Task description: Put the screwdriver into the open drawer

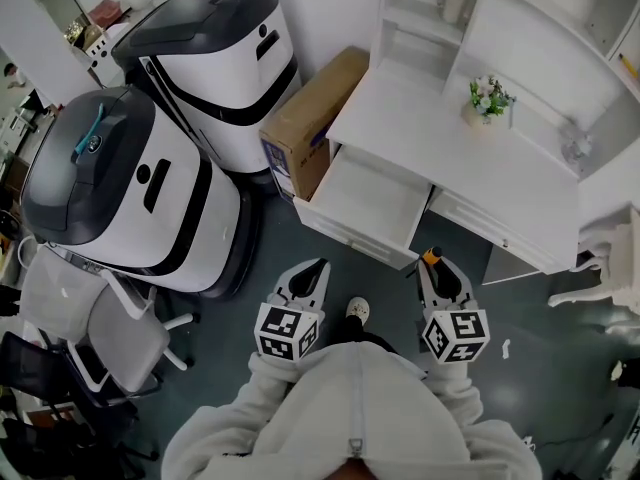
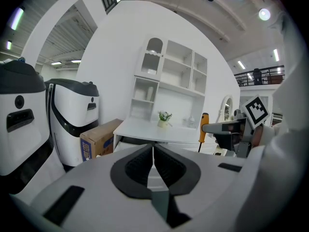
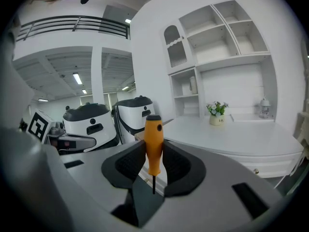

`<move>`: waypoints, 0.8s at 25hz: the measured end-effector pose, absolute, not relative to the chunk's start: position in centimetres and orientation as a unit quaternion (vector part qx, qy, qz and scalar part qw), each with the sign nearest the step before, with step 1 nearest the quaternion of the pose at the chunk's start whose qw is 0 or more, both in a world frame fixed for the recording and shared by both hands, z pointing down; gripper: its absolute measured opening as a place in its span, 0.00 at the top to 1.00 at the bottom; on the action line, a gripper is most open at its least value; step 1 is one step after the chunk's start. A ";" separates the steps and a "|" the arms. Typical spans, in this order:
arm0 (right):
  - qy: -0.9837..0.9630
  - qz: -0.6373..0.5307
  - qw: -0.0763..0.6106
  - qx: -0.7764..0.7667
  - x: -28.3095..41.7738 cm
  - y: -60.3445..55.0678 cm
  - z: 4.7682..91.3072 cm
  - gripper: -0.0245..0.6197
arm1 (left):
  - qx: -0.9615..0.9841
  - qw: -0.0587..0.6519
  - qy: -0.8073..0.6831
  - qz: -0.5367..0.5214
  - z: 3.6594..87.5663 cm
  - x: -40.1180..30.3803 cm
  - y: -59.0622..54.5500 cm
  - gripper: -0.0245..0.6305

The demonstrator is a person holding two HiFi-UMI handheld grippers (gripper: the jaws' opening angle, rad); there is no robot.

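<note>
Presently grips the screwdriver (image 3: 154, 144) in the right gripper (image 1: 438, 268), pressing both ribbed pads against the sides of the orange handle. Carries it upright, black cap on top, thin dark shaft pointing down between the jaws. Holds the left gripper (image 2: 153, 148) clenched on nothing, jaw tips meeting in front of its camera. Stands on the dark floor (image 1: 540, 368) facing a white desk (image 1: 450, 158) with open shelving above it, both grippers side by side, apart from each other and short of the furniture. Faces the open drawer (image 1: 365, 203), pulled out from under the left part of the desk top, white inside. Has the screwdriver in the air just in front of the drawer's near right corner in the head view, not inside it and not touching it. Shows a small pot of flowers (image 1: 488, 98) on the desk top, a brown cardboard box (image 1: 310, 118) against the desk's left end beside the drawer, two large white-and-black machines (image 1: 215, 58) left of the box, and a grey office chair (image 1: 115, 333) at lower left. Wears a light hooded top (image 1: 350, 408), with one shoe (image 1: 357, 309) visible between the grippers
</note>
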State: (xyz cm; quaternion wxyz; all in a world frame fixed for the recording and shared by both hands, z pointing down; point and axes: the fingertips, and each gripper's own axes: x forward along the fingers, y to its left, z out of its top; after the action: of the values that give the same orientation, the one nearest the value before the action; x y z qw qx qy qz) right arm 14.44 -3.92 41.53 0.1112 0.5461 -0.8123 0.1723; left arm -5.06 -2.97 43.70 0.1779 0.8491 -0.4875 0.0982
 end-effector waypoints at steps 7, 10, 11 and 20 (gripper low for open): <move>-0.809 0.178 0.109 0.550 16.7 -7.2 41.9 0.77 | 0.850 0.174 -0.487 0.101 43.7 -3.4 -6.7 0.93; -0.807 0.180 0.106 0.552 17.5 -8.3 42.0 0.77 | 0.851 0.173 -0.486 0.102 43.7 -2.7 -7.8 0.93; -0.807 0.181 0.106 0.552 17.8 -8.7 42.1 0.77 | 0.851 0.172 -0.486 0.102 43.7 -2.5 -8.1 0.93; -0.806 0.189 0.100 0.552 18.9 -11.5 43.3 0.77 | 0.848 0.170 -0.492 0.103 44.3 -1.8 -10.6 0.93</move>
State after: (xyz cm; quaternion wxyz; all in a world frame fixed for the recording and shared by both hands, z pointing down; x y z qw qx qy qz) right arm 18.89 -11.51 43.29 0.1003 0.5518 -0.8062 0.1885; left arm -1.84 -10.63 44.32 0.1696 0.8477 -0.4918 0.1035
